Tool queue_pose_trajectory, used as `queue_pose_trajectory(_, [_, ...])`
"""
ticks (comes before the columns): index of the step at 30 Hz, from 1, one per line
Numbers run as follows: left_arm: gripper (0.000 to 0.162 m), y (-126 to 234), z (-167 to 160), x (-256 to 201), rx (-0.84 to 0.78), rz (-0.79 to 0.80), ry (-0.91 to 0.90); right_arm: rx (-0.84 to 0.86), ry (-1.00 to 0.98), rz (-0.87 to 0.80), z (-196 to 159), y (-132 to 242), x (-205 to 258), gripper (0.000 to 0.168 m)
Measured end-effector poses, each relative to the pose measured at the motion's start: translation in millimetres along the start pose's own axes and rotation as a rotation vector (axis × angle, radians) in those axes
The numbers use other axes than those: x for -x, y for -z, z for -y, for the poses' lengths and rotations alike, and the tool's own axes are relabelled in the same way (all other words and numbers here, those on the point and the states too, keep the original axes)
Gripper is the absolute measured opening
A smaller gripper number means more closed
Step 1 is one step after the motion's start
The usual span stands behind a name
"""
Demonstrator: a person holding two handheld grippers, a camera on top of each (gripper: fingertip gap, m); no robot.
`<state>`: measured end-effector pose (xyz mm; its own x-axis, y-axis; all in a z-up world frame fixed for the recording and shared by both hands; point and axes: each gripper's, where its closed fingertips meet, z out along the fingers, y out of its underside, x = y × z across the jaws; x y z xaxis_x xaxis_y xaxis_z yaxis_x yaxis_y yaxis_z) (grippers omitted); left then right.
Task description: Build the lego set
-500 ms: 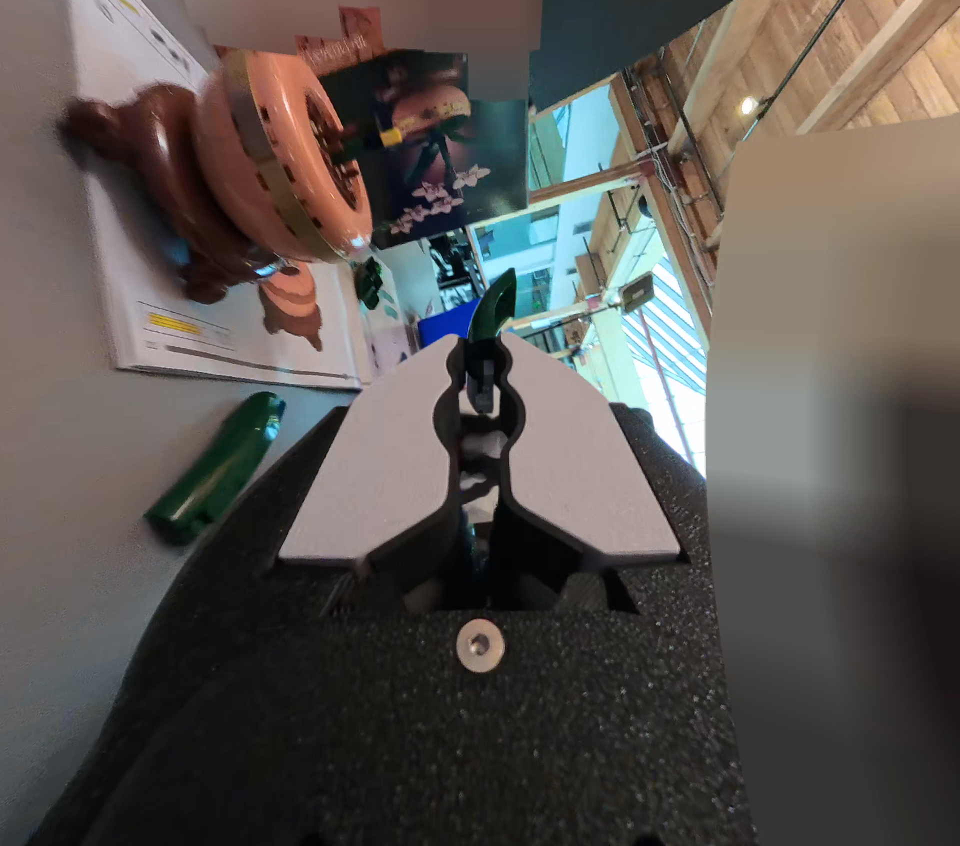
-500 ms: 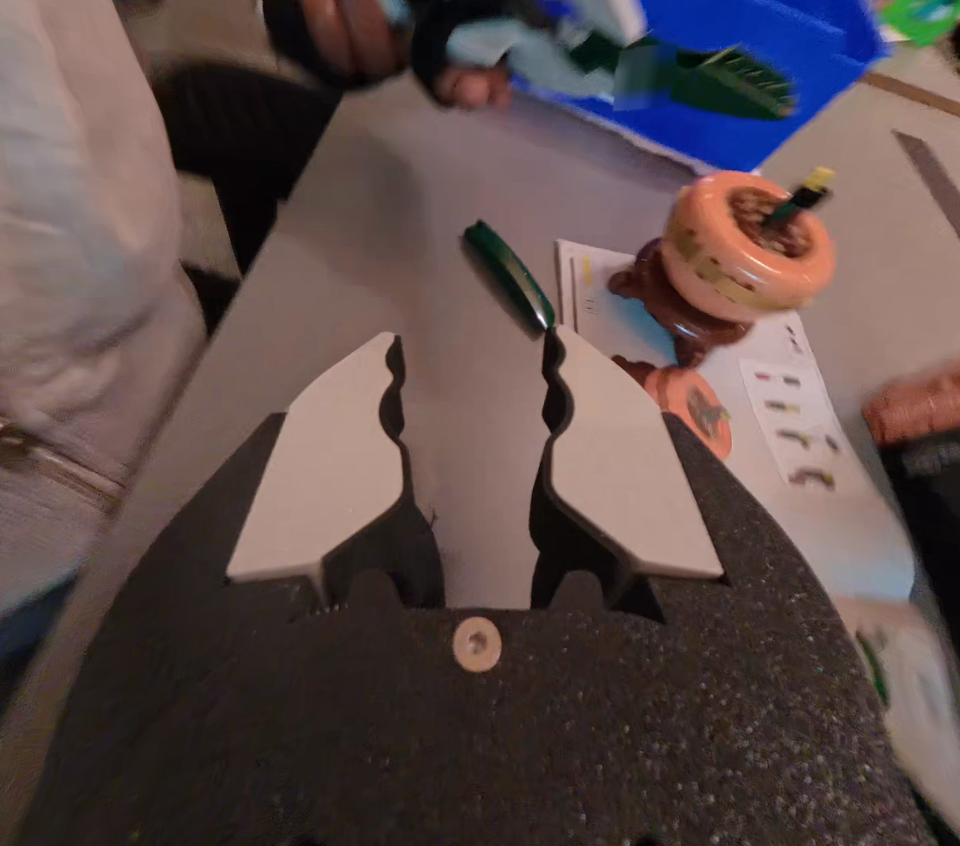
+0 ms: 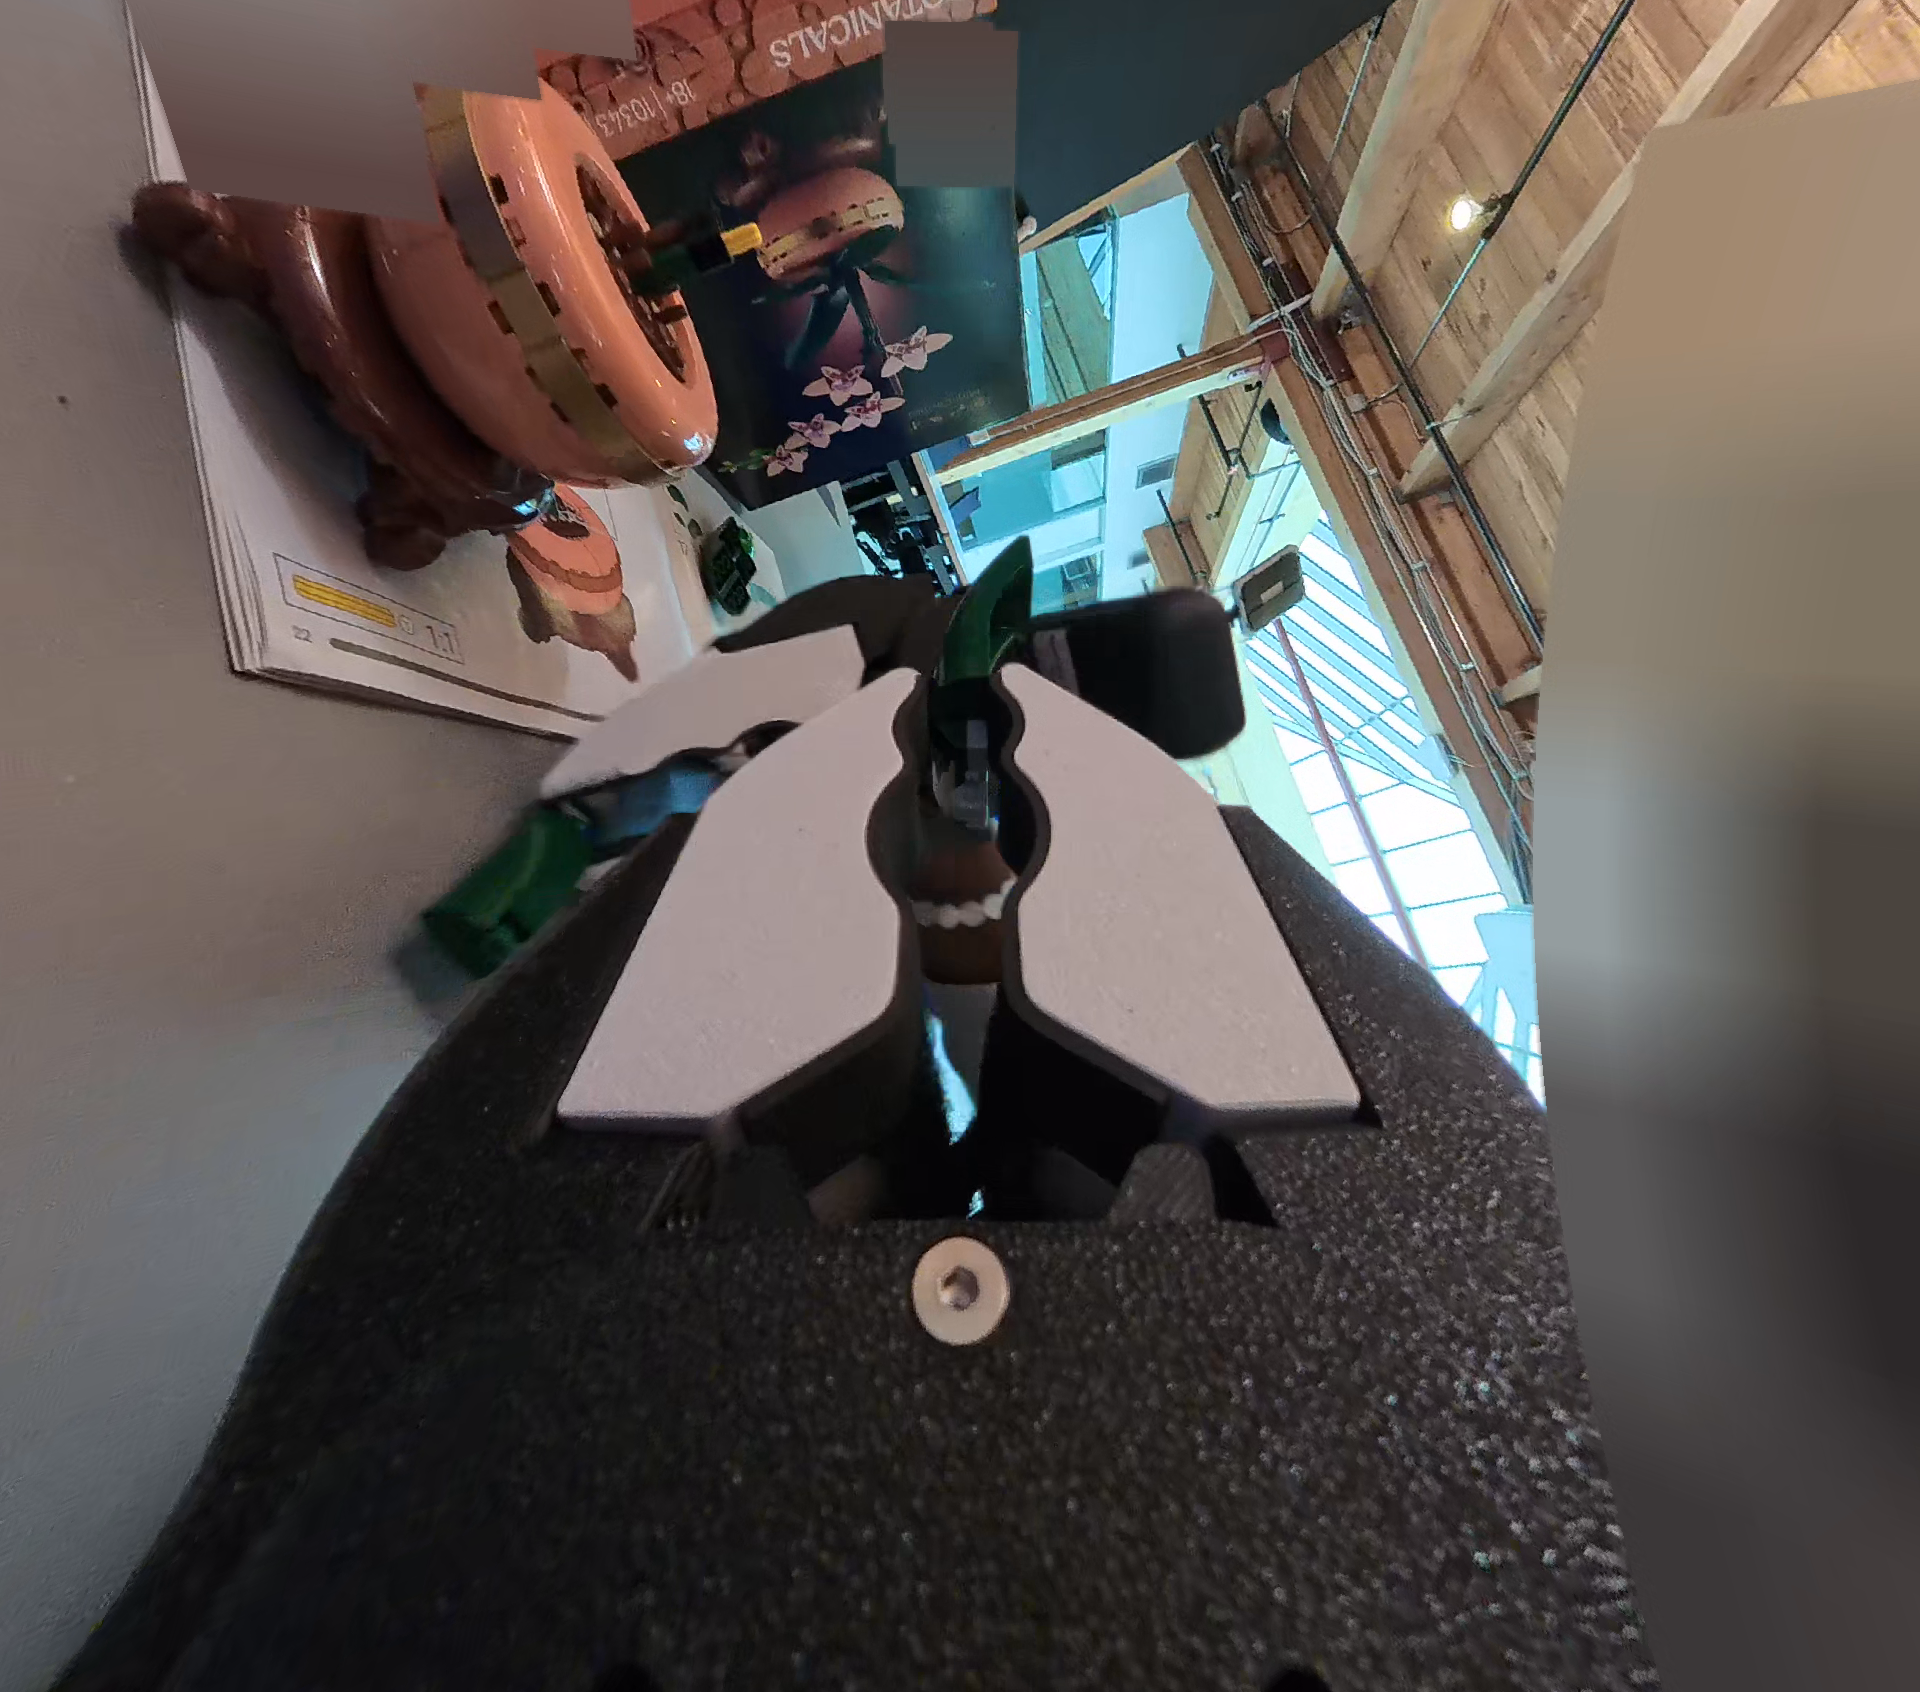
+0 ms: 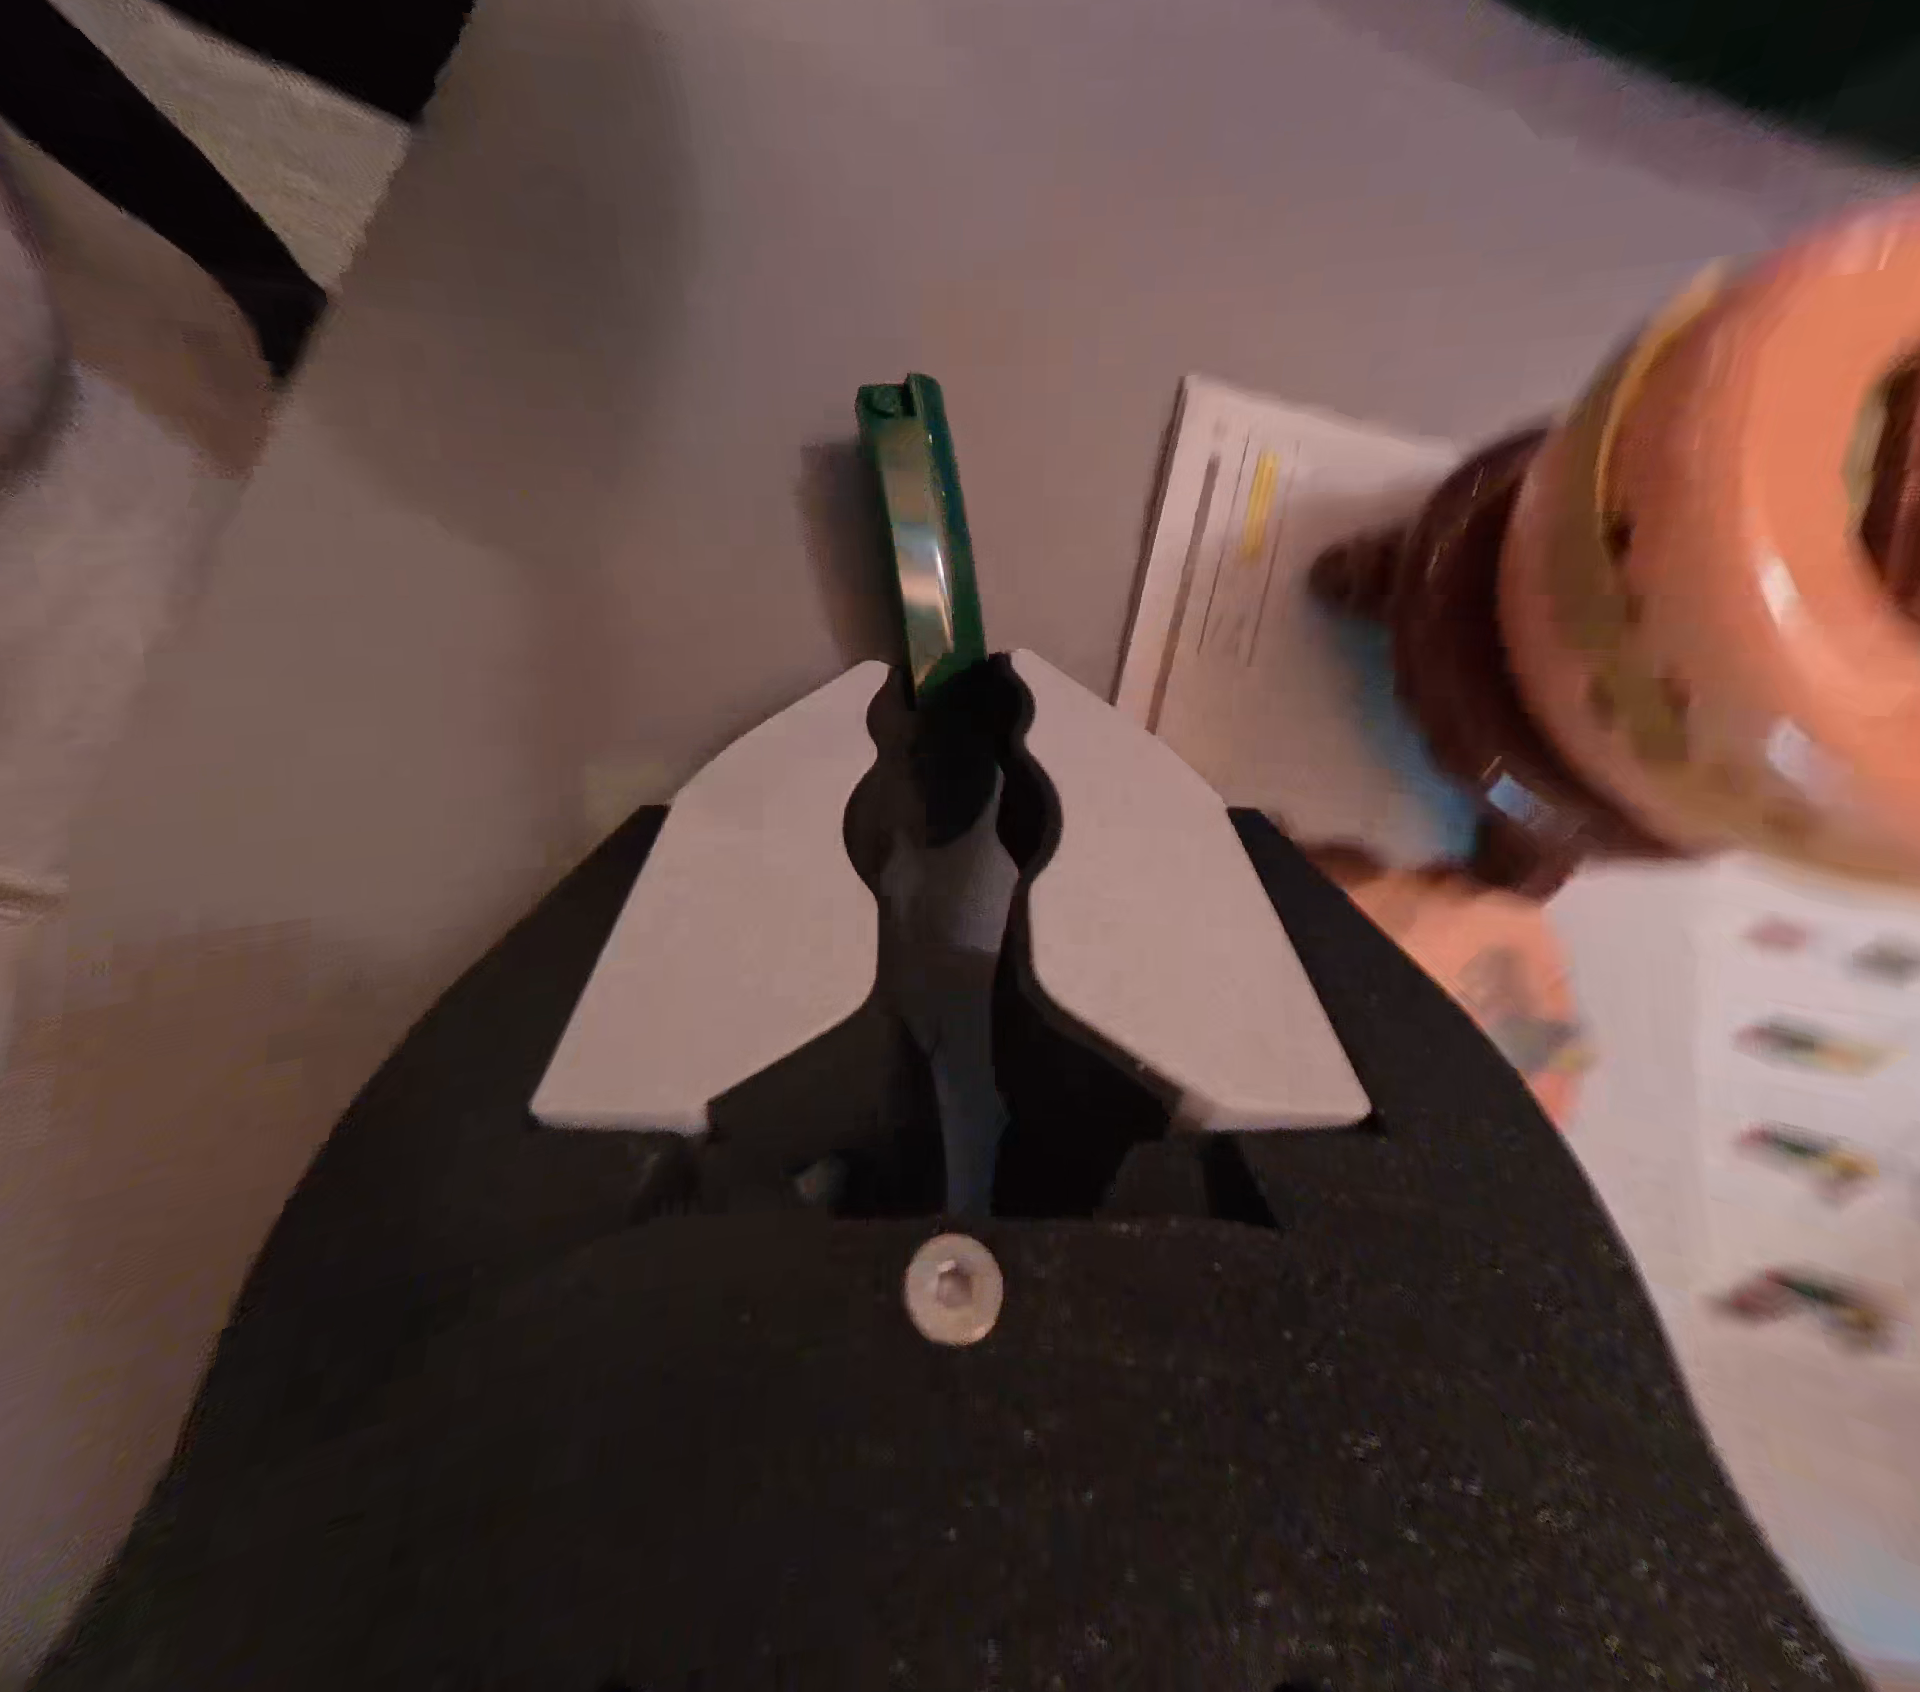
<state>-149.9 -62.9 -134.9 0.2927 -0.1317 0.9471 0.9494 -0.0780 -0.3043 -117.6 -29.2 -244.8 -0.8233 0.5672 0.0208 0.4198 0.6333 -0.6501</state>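
Grip check, left gripper (image 3: 961, 697) first: jaws nearly closed, clamped on a small sub-assembly — dark green curved plastic leaf piece (image 3: 992, 603) sticking out past the tips, with a brown stub ringed in white beads (image 3: 961, 915) sitting back in the throat between the jaws. Held clear of the table, tipped sideways in its own view.

Right gripper (image 4: 951, 686): jaws drawn in on the near end of a second long dark green leaf-shaped brick (image 4: 920, 530). That brick's long axis runs straight ahead from the tips, far end pointing away over the grey tabletop (image 4: 623, 292). Lifted or only pinched on the table — cannot tell, frame is blurred.

Key relation: salmon-pink round pot on its dark brown scalloped base (image 4: 1714, 562) stands on the open white instruction booklet (image 4: 1216, 520), ahead and right of the right gripper, well apart from the leaf. Right gripper looks nearer it than the left.

Next, probably: join the two leaf parts, or carry to the pot.
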Motion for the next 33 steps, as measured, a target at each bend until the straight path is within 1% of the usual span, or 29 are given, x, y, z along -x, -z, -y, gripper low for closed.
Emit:
queue_pose_trajectory(1, [0.008,-0.3,0.6,1.8,-0.003,0.002,-0.007,-0.01,-0.147,0.071,-4.4,6.8,6.8,0.015])
queue_pose_trajectory(3, [0.008,-3.2,-1.1,5.7,-0.003,-0.009,-0.008,-0.062,-0.507,0.298,-6.4,25.1,25.4,0.015])
queue_pose_trajectory(4, [0.009,-5.5,-2.9,7.5,0.001,-0.019,0.004,-0.079,-0.659,0.432,-6.7,36.0,34.8,0.015])
queue_pose_trajectory(5, [0.008,-8.4,-4.7,9.2,0.005,-0.03,0.017,-0.096,-0.774,0.523,-7.9,45.4,39.3,0.015])
queue_pose_trajectory(6, [0.008,-11.0,-6.6,10.2,0.009,-0.043,0.028,-0.104,-0.857,0.587,-10.3,52.6,42.5,0.015])
queue_pose_trajectory(8, [0.008,-15.7,-12.4,10.1,0.026,-0.067,0.031,-0.115,-0.953,0.702,-12.2,64.7,50.9,0.015])
queue_pose_trajectory(9, [0.008,-17.3,-16.6,10.5,0.041,-0.071,0.032,-0.092,-0.974,0.697,-17.2,65.2,52.2,0.015])
queue_pose_trajectory(11, [0.009,-19.7,-22.5,10.1,0.059,-0.085,0.042,-0.03,-0.98,0.631,-29.9,61.3,51.6,0.016])
queue_pose_trajectory(12, [0.008,-20.6,-24.9,9.8,0.067,-0.092,0.047,-0.025,-0.973,0.615,-30.9,61.6,50.9,0.022])
queue_pose_trajectory(13, [0.008,-21.4,-26.8,9.9,0.076,-0.099,0.05,-0.016,-0.964,0.588,-32.0,62.5,49.3,0.031])
queue_pose_trajectory(14, [0.008,-21.8,-28.2,10.1,0.084,-0.104,0.051,0.002,-0.942,0.522,-36.3,62.6,43.5,0.034])
queue_pose_trajectory(16, [0.008,-22.3,-28.3,10.7,0.091,-0.112,0.053,0.068,-0.864,0.293,-52.5,64.7,22.8,0.039])
queue_pose_trajectory(17, [0.008,-22.8,-27.9,10.7,0.094,-0.118,0.053,0.091,-0.786,0.172,-58.7,69.3,13.4,0.04])
queue_pose_trajectory(18, [0.008,-23.0,-27.7,10.2,0.098,-0.124,0.051,0.071,-0.67,0.085,-56.1,74.8,9.7,0.042])
queue_pose_trajectory(19, [0.008,-22.3,-27.7,9.8,0.101,-0.127,0.045,0.02,-0.557,0.032,-47.1,79.3,13.3,0.045])
queue_pose_trajectory(20, [0.008,-21.9,-27.5,9.9,0.103,-0.126,0.034,-0.025,-0.442,-0.002,-38.2,82.2,22.8,0.046])
queue_pose_trajectory(21, [0.008,-21.4,-27.7,10.5,0.106,-0.123,0.022,-0.033,-0.317,-0.06,-36.3,82.2,32.6,0.042])
queue_pose_trajectory(23, [0.008,-21.3,-28.0,11.6,0.109,-0.12,0.009,0.047,-0.084,-0.232,-50.2,75.7,43.7,0.033])
queue_pose_trajectory(24, [0.009,-21.8,-28.7,11.6,0.113,-0.125,0.01,0.104,0.017,-0.302,-59.6,72.0,46.1,0.025])
queue_pose_trajectory(26, [0.008,-23.3,-30.5,10.2,0.123,-0.142,0.022,0.153,0.143,-0.367,-69.6,65.4,49.0,0.021])
queue_pose_trajectory(27, [0.008,-24.1,-32.0,9.2,0.131,-0.148,0.023,0.131,0.162,-0.391,-66.9,65.1,46.8,0.021])
queue_pose_trajectory(28, [0.008,-25.0,-33.4,8.4,0.137,-0.152,0.019,0.119,0.158,-0.399,-65.0,64.6,43.8,0.025])
queue_pose_trajectory(30, [0.009,-25.8,-35.1,6.4,0.143,-0.159,0.01,0.105,0.131,-0.372,-62.3,61.4,39.3,0.026])
queue_pose_trajectory(31, [0.008,-25.7,-35.4,5.3,0.142,-0.165,0.011,0.098,0.125,-0.363,-60.8,59.4,36.7,0.023])
queue_pose_trajectory(32, [0.009,-25.4,-35.4,4.4,0.141,-0.17,0.013,0.094,0.128,-0.35,-60.1,56.9,35.0,0.016])
queue_pose_trajectory(33, [0.008,-24.7,-35.1,3.9,0.14,-0.175,0.015,0.081,0.121,-0.341,-58.2,54.9,33.0,0.013])
